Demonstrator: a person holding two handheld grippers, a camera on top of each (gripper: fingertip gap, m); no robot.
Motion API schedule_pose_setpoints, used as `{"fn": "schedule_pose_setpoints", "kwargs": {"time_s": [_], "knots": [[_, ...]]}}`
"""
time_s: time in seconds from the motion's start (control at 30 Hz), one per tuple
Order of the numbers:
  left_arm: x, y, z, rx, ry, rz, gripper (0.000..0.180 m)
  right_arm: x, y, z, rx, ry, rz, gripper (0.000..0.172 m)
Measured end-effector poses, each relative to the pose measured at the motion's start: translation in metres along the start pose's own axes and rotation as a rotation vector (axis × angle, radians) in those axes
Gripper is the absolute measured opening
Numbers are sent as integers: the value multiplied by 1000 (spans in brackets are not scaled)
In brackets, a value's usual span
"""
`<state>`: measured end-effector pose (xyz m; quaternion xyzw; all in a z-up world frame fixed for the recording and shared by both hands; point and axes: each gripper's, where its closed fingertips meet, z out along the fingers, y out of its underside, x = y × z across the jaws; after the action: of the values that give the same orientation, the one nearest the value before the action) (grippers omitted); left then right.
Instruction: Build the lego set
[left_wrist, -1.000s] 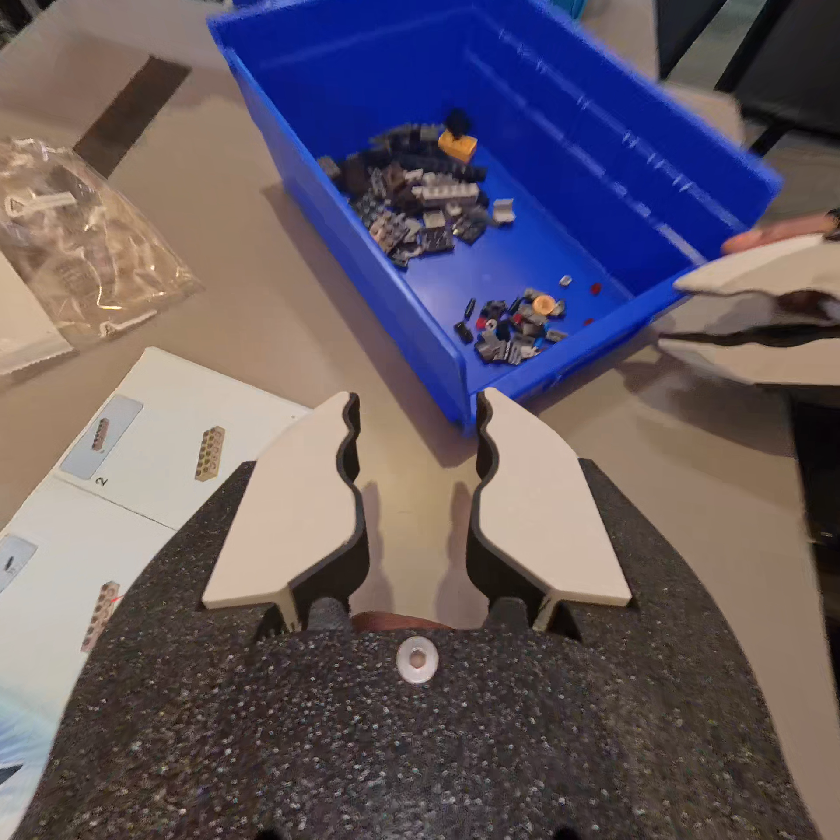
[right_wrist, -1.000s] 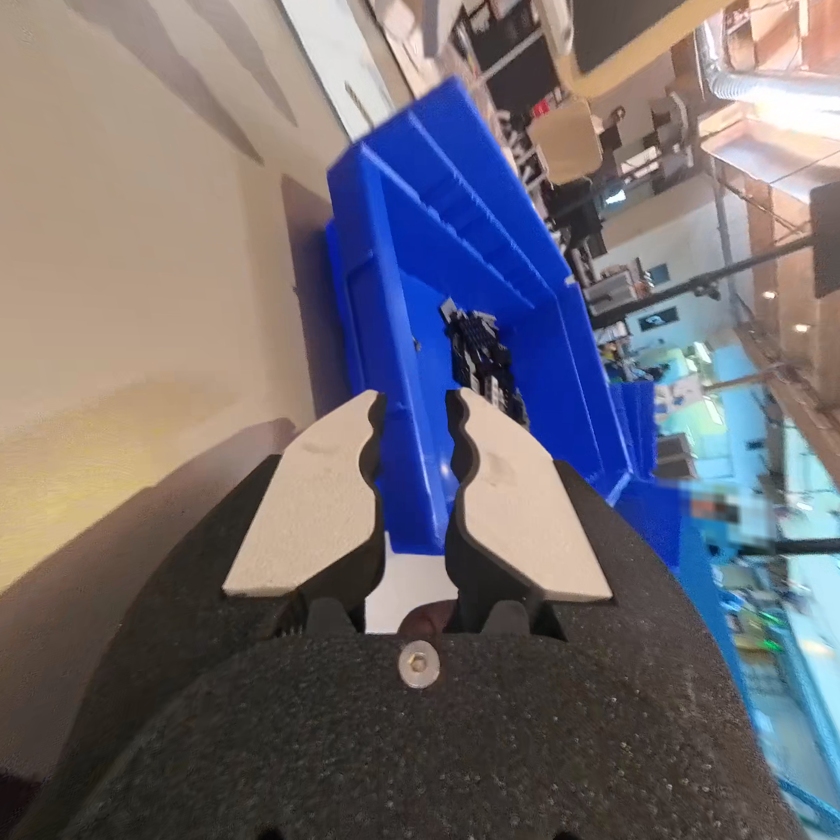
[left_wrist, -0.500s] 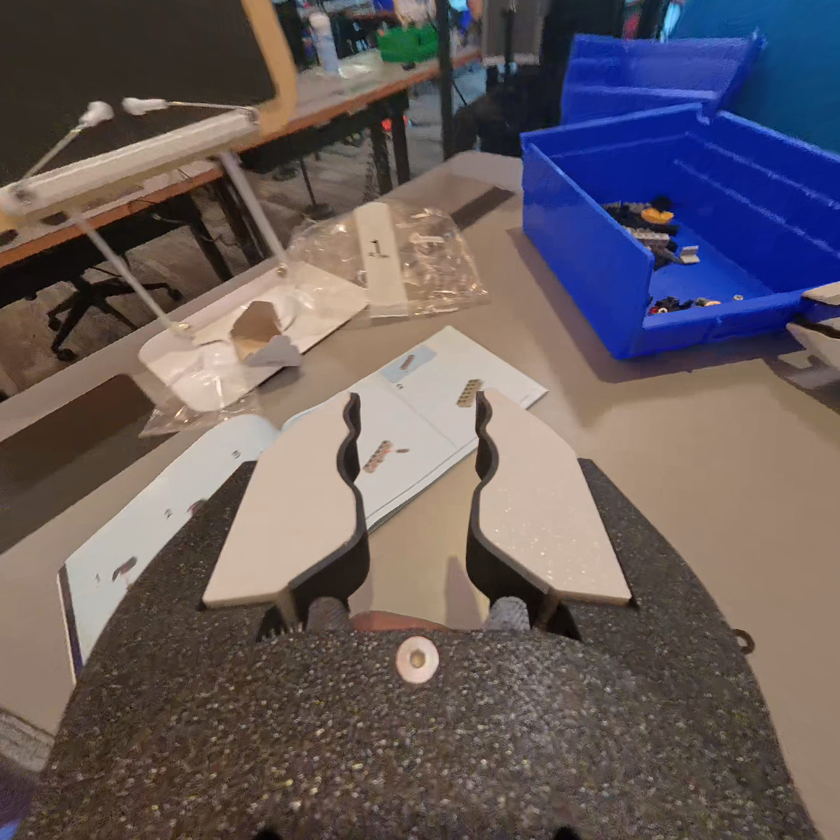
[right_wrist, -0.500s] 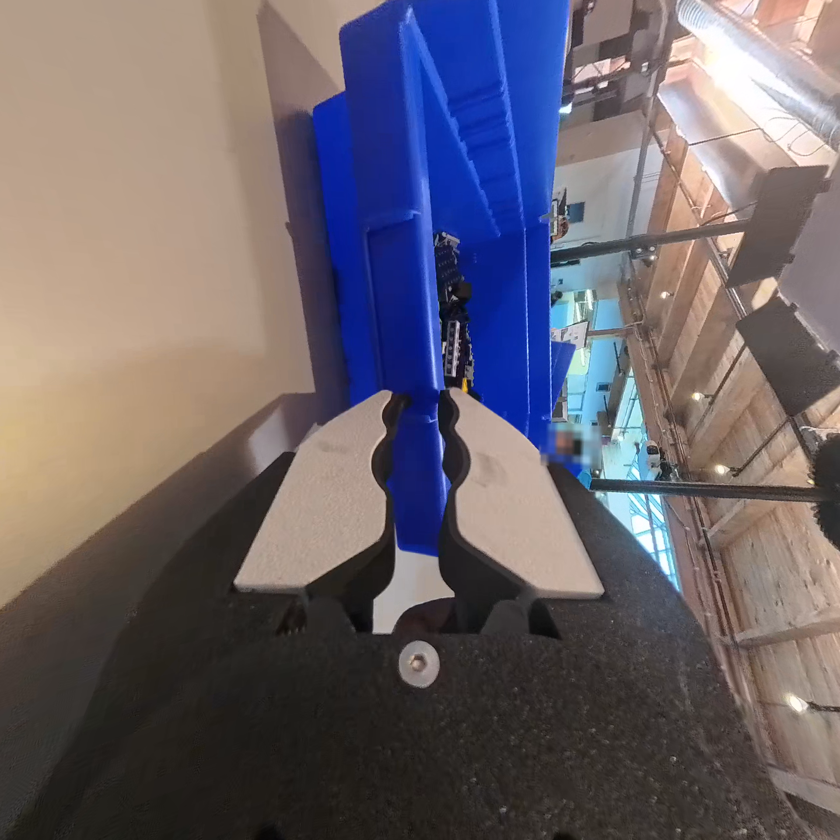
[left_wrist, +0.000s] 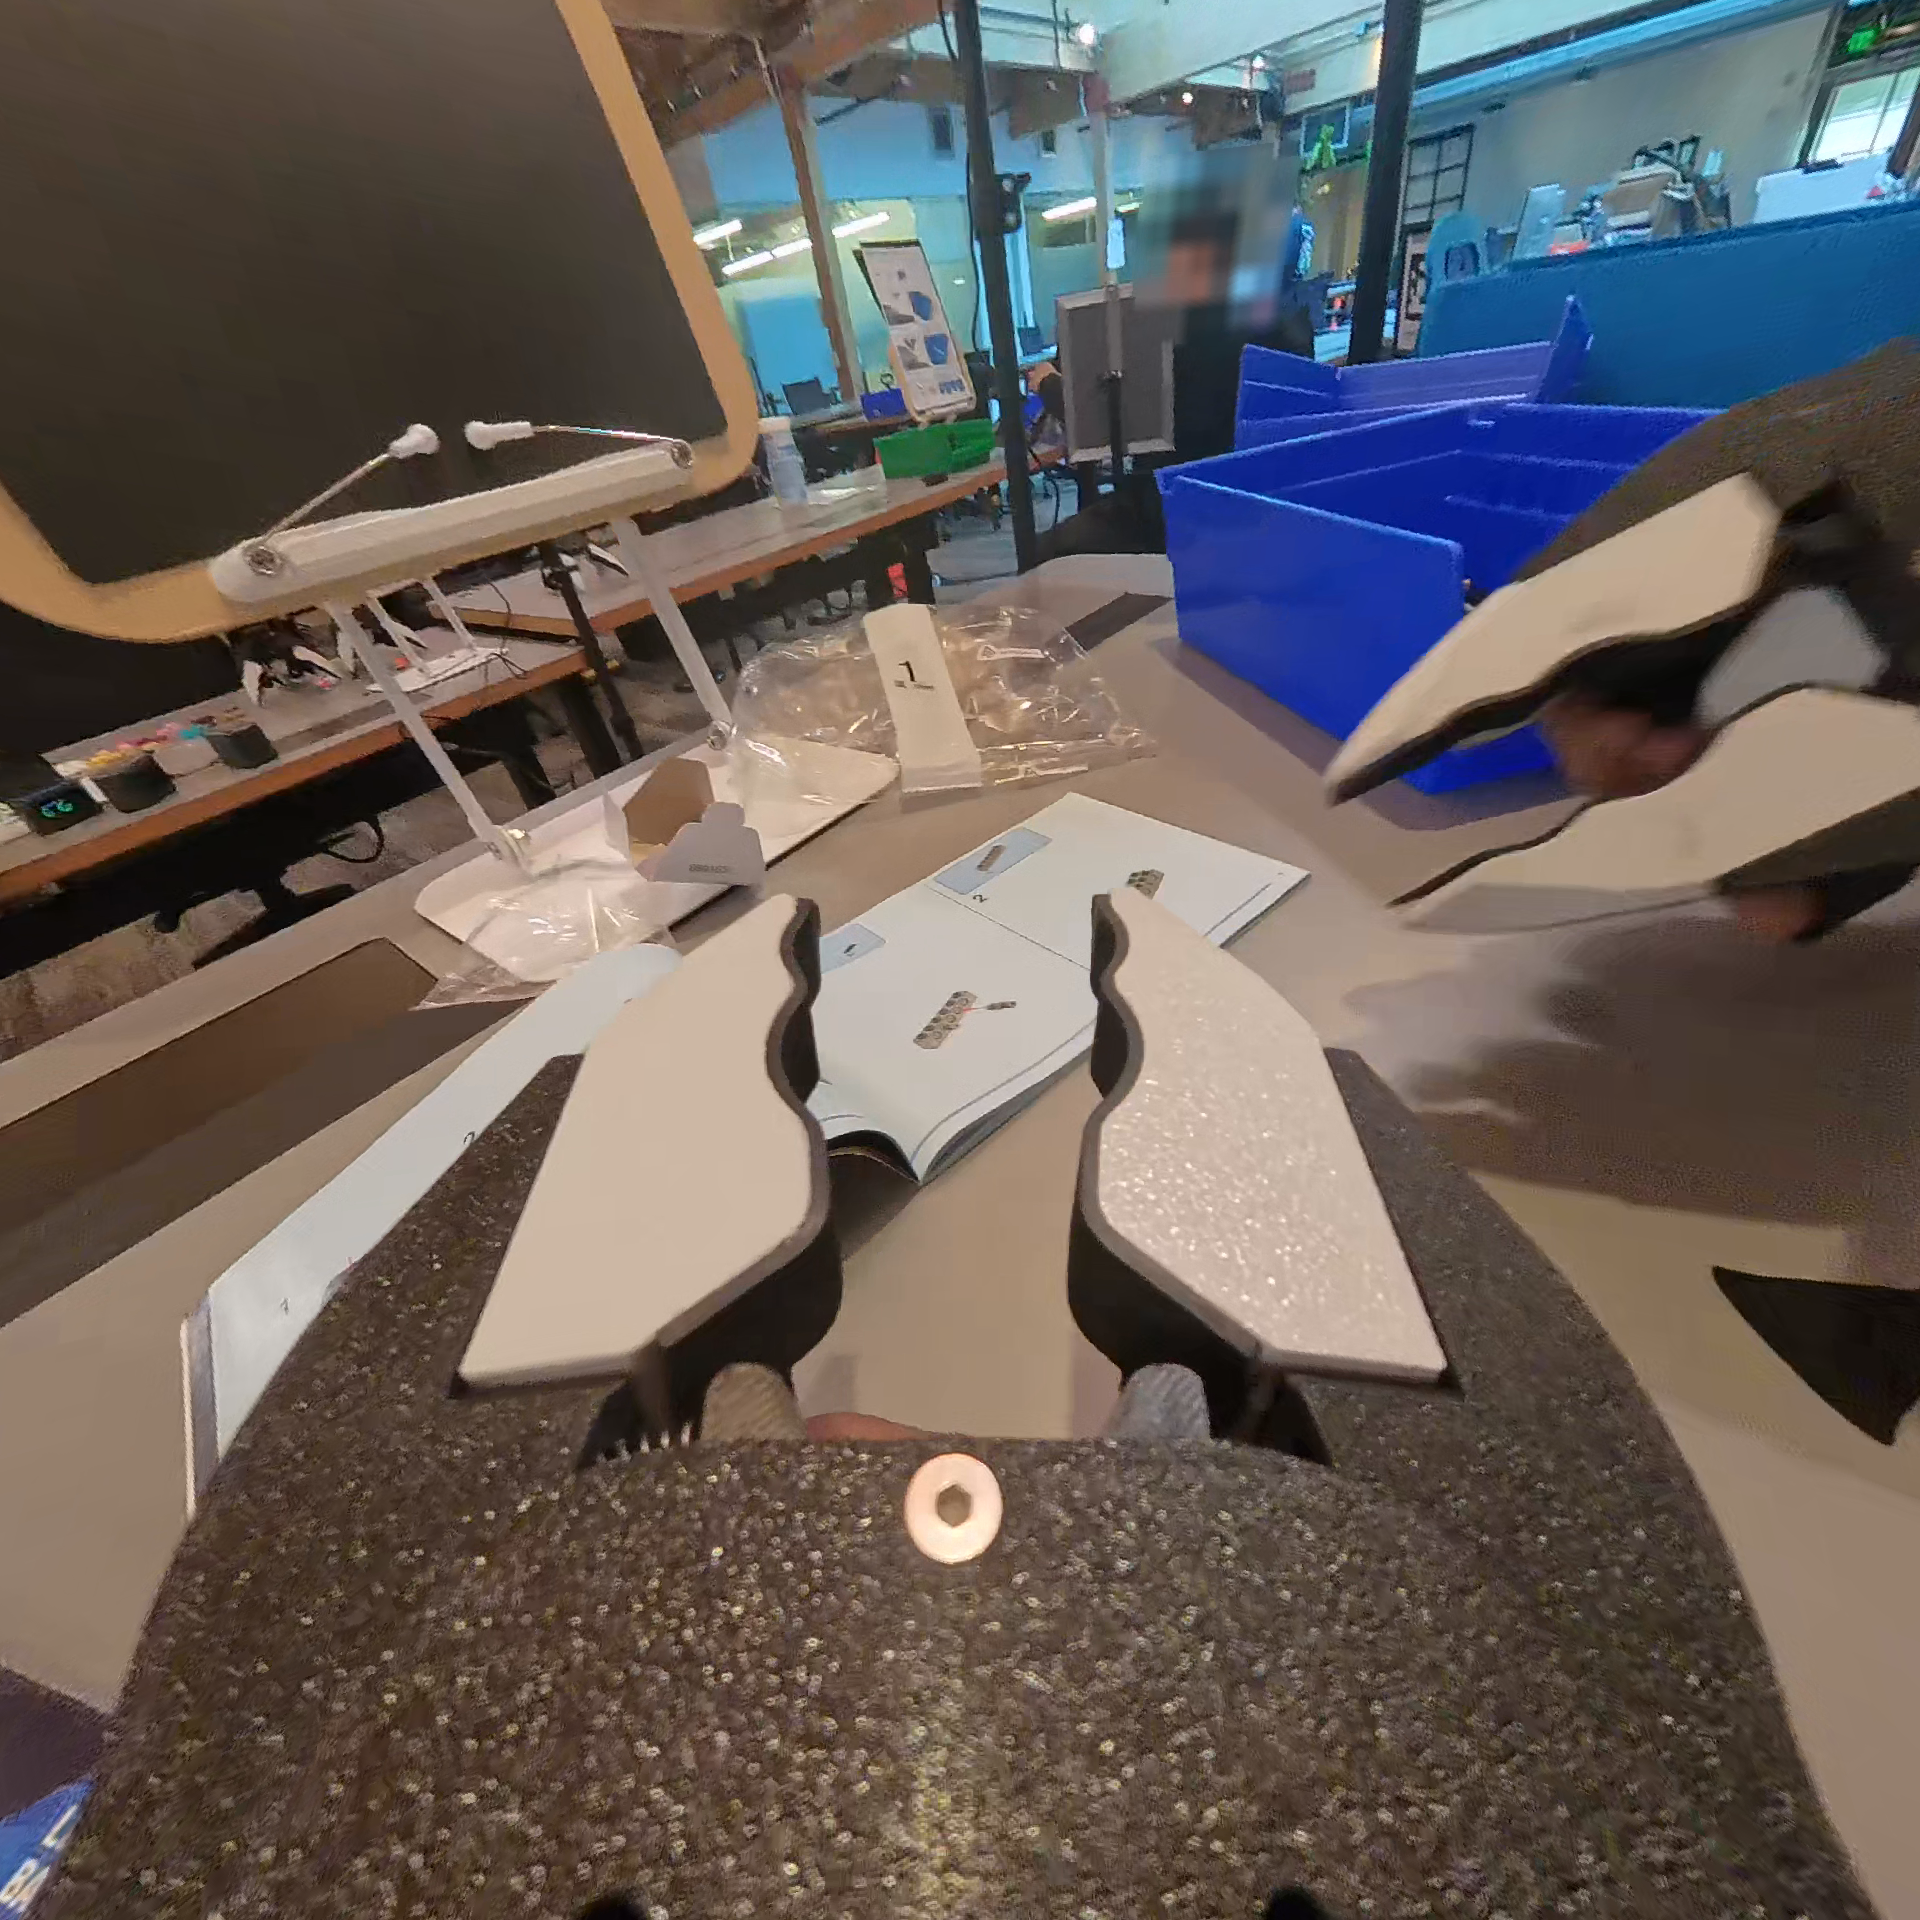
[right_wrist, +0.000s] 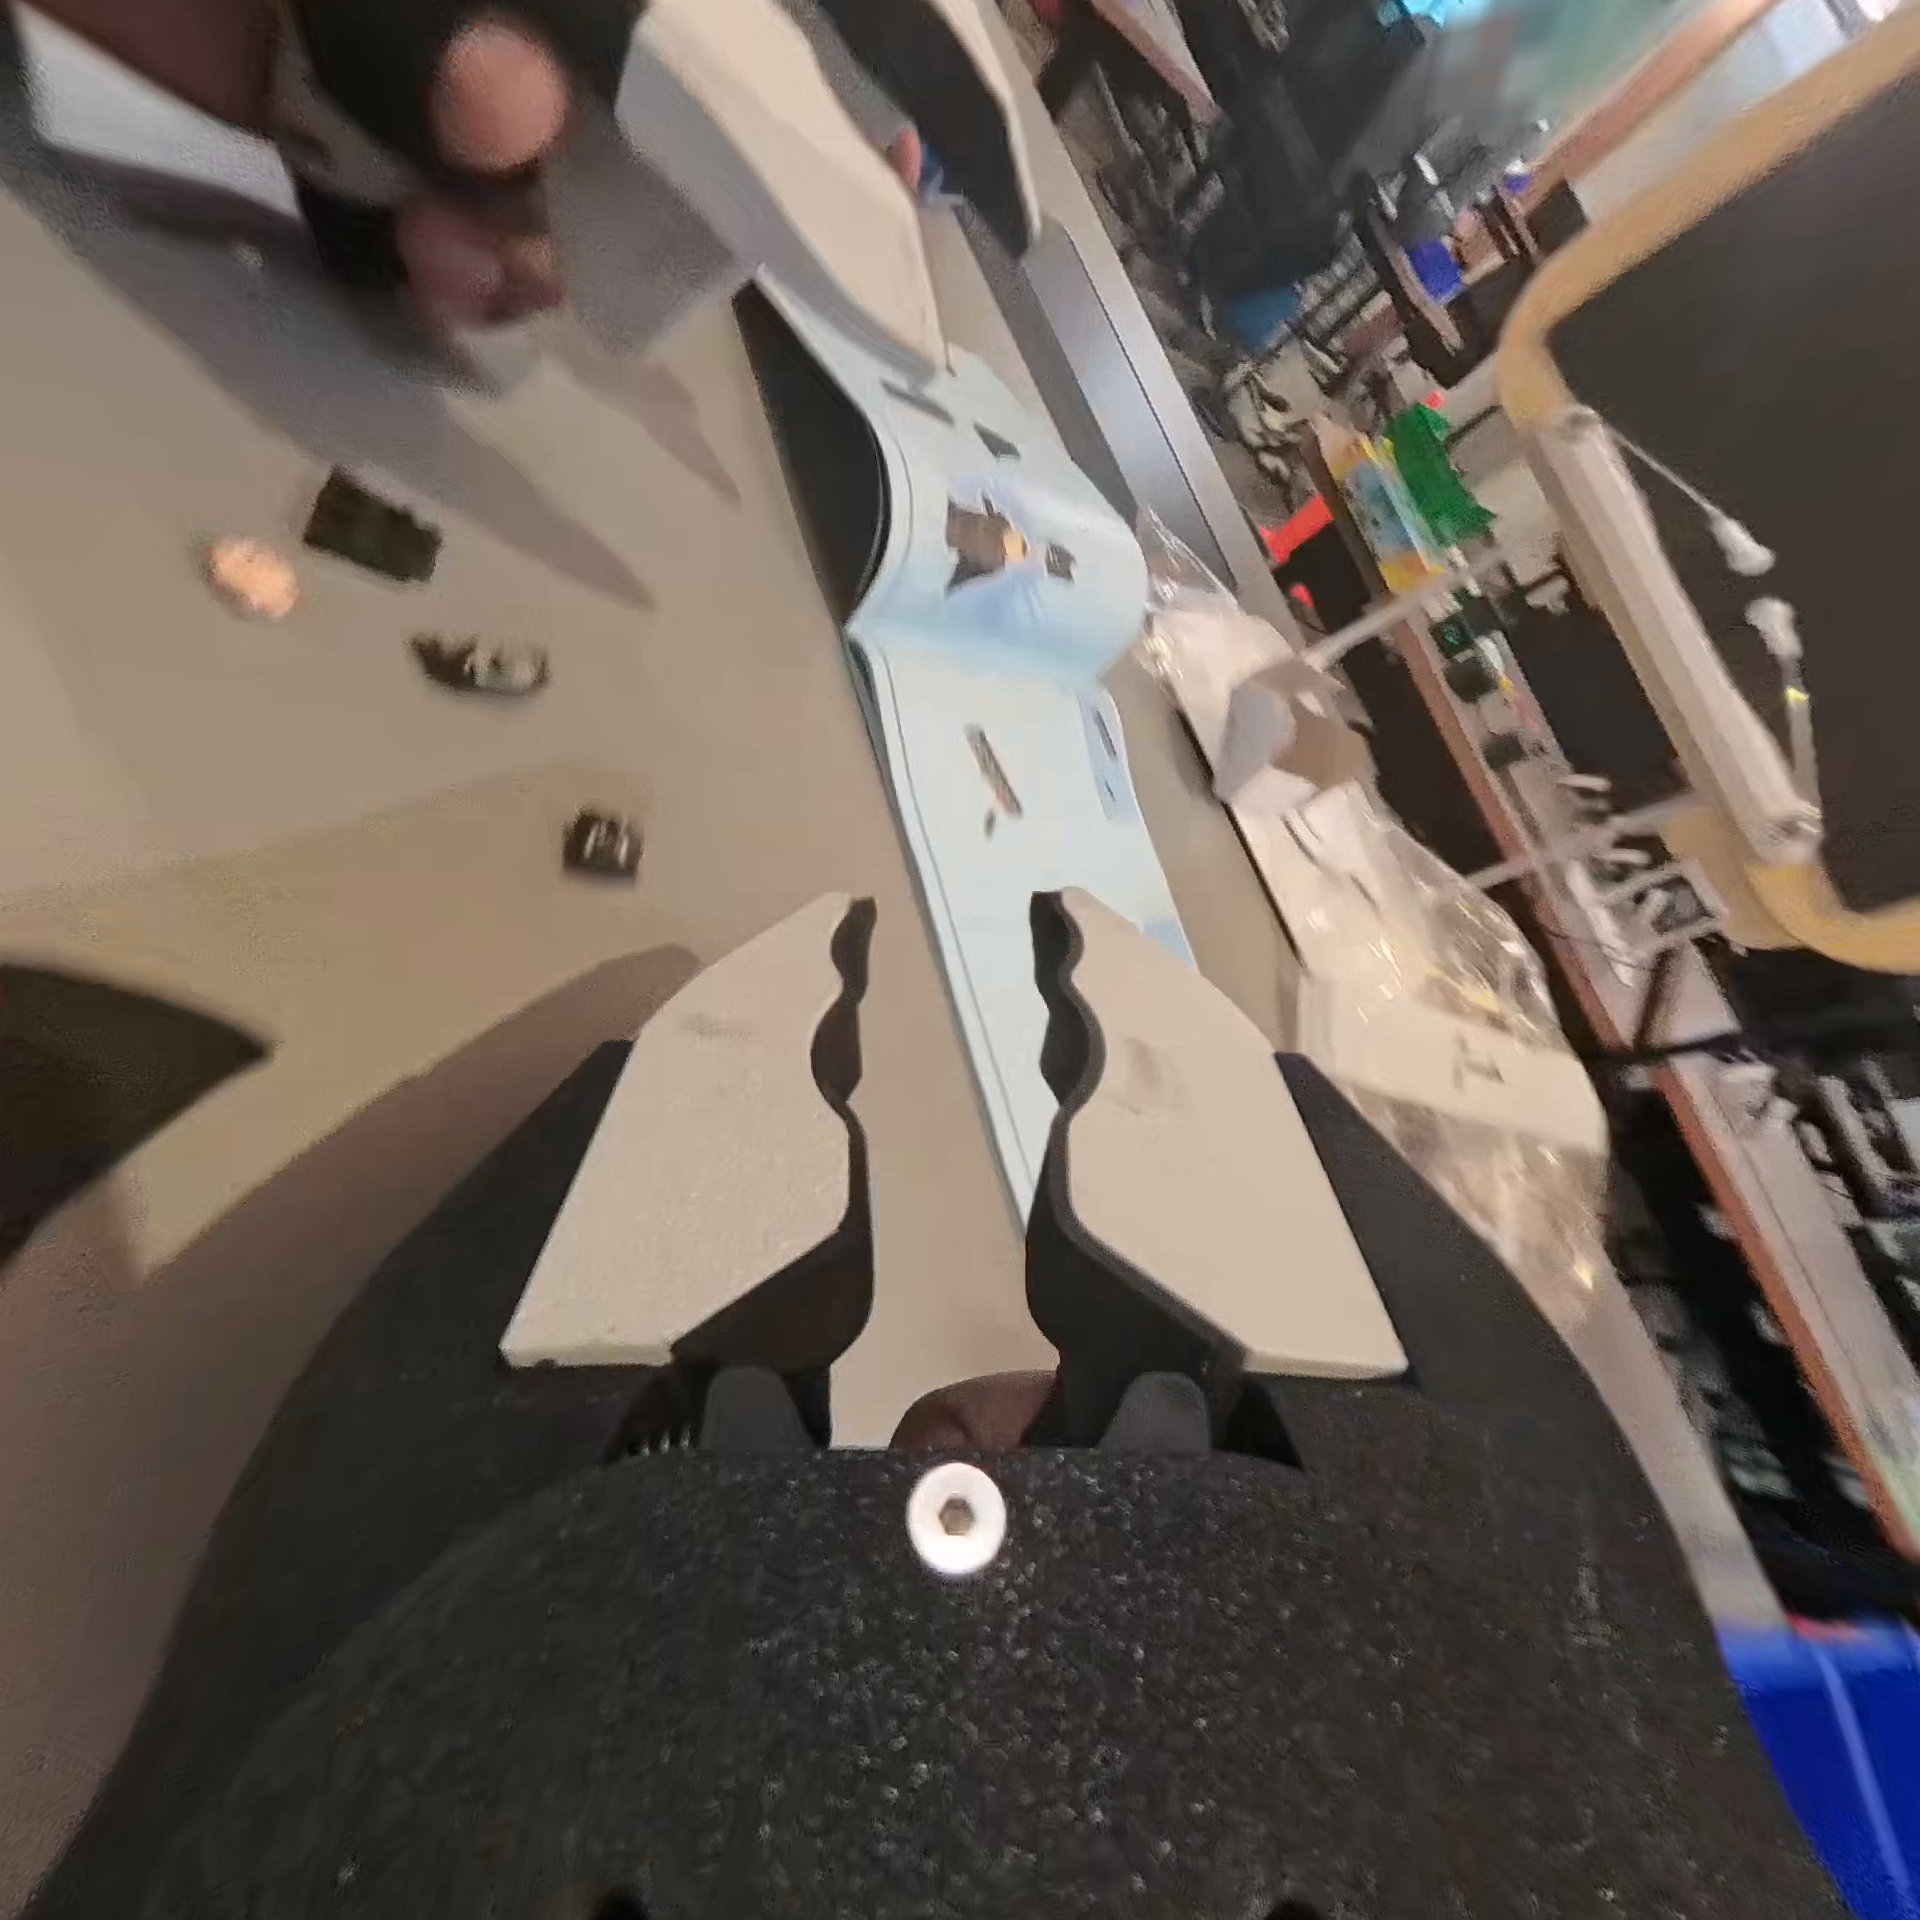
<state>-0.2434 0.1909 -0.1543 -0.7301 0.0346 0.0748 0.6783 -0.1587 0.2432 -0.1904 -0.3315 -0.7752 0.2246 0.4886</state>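
Left hand-held gripper (left_wrist: 948, 914) hanging open, empty, over open instruction booklet (left_wrist: 1049, 997) on bench (left_wrist: 1299, 1226). Right hand-held gripper (right_wrist: 951, 914) open, empty, tilted, close beside left. Risk: grippers colliding; scattering small loose bricks (right_wrist: 601, 844); creasing booklet page.

L tool (left_wrist: 948, 920), R tool (right_wrist: 954, 914): agape, bare

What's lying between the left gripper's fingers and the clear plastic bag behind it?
In the left wrist view, the open instruction booklet lies flat on the table between the left gripper, whose fingers are apart and empty, and the clear plastic bag.
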Motion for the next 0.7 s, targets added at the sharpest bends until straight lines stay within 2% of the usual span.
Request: {"fn": "schedule_pose_setpoints", "kwargs": {"time_s": [0.1, 0.17, 0.33, 0.43, 0.57, 0.7], "knots": [[-5, -5, -2, 40, -30, -19, 48, -2, -7, 43, 45, -82, 116, 31], [0, -4, -3, 36, -2, -11, 46, -8, 0, 56, 41, -113, 164, 31], [42, 0, -5, -46, 233, 147, 45, -14, 9, 54, 30, -82, -1, 30], [46, 11, -6, -111, 258, 190, 45, -17, 13, 57, -2, -88, -24, 30], [48, 26, -8, -161, 317, 171, 40, -18, 14, 58, -8, -96, -31, 29], [74, 17, -18, -141, 439, 205, 33, -18, 16, 60, -22, -116, -8, 28]]}}
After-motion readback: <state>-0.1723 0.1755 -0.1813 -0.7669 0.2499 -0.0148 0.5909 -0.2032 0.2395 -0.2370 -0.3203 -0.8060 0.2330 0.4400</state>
